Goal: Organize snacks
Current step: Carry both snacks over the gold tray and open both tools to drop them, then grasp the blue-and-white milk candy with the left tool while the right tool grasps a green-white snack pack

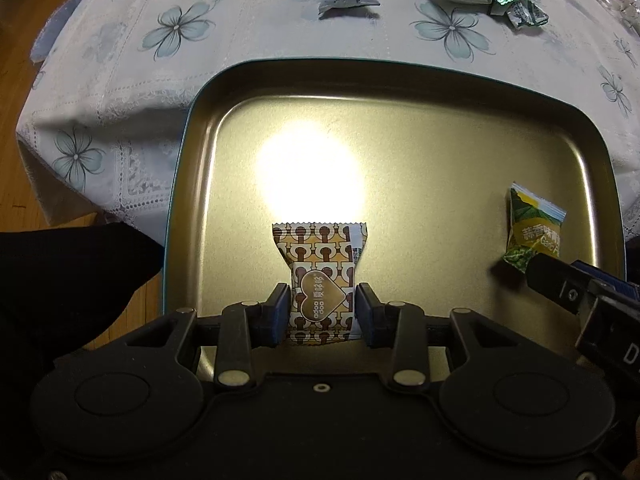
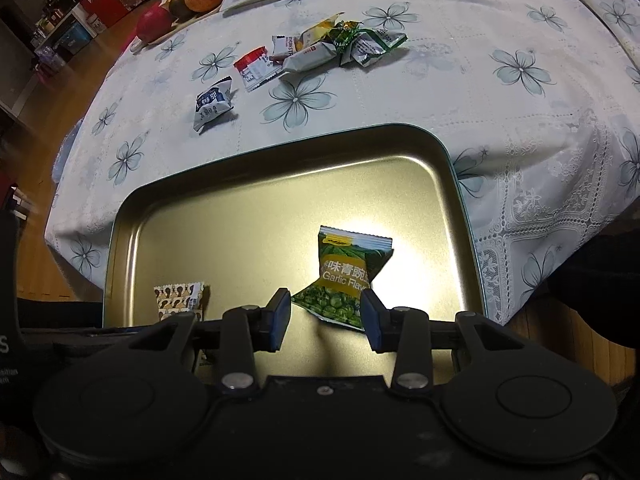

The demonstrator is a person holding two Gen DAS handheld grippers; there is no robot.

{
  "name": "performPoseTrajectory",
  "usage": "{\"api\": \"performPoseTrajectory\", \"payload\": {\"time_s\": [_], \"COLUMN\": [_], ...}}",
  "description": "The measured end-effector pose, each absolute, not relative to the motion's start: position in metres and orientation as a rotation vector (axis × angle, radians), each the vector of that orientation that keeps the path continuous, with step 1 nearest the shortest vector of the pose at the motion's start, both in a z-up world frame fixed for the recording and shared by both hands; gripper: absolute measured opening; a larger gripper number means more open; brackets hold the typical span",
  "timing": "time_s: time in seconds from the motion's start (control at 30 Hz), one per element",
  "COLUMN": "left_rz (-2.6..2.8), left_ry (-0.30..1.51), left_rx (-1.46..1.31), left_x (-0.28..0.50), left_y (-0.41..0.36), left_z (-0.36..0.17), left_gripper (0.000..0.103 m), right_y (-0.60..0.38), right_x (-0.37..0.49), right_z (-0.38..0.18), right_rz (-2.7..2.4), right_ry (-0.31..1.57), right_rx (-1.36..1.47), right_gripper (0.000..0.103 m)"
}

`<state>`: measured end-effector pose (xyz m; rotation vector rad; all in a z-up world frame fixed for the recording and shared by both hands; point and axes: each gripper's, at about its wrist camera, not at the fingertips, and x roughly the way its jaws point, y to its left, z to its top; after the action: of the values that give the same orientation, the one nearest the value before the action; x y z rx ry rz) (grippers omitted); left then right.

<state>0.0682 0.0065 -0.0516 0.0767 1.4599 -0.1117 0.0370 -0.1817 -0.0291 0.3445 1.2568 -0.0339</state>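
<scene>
Left claw (image 1: 322,310) clamps brown candy (image 1: 320,280) over tray (image 1: 400,80); right claw (image 2: 326,316) spread around green packet (image 2: 344,280), maybe touching

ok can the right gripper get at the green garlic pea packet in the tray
Probably yes. The right gripper is open, with the green packet lying partly between its fingers on the tray. Nothing sits between them; the brown candy lies off to the left.

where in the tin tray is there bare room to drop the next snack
The gold metal tin tray is bare across its far half and left side, beyond the brown patterned candy packet and left of the green garlic pea packet. The loose wrapper pile on the floral tablecloth is crowded.
</scene>
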Motion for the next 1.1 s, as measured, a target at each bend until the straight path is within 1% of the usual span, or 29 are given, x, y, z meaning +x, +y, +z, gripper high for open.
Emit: {"api": "performPoseTrajectory", "payload": {"time_s": [0.2, 0.33, 0.47, 0.67, 0.8, 0.93, 1.1], "left_rz": [-0.115, -0.135, -0.160, -0.140, -0.128, -0.150, -0.155], "left_ry": [1.554, 1.573, 1.565, 1.518, 1.481, 1.444, 1.452], "left_rx": [-0.006, -0.016, -0.038, -0.039, -0.047, -0.091, -0.090], "left_x": [0.080, 0.093, 0.112, 0.152, 0.182, 0.213, 0.246], "left_y": [0.013, 0.010, 0.007, 0.007, 0.007, 0.004, -0.005], "left_z": [-0.041, -0.028, -0.014, 0.001, 0.005, 0.006, -0.002], "left_gripper": [0.046, 0.046, 0.046, 0.046, 0.046, 0.046, 0.046], "right_y": [-0.185, -0.189, -0.194, -0.213, -0.227, -0.242, -0.262], "right_x": [0.047, 0.064, 0.087, 0.133, 0.168, 0.206, 0.250], "right_z": [-0.026, -0.021, -0.011, 0.001, 0.008, 0.009, 0.001], "right_rz": [-0.039, -0.002, 0.032, 0.030, -0.019, -0.086, -0.165], "right_ry": [1.339, 1.418, 1.450, 1.448, 1.407, 1.371, 1.356], "right_rx": [0.349, 0.391, 0.413, 0.471, 0.478, 0.487, 0.492], "right_gripper": [0.041, 0.041, 0.041, 0.041, 0.041, 0.041, 0.041]}}
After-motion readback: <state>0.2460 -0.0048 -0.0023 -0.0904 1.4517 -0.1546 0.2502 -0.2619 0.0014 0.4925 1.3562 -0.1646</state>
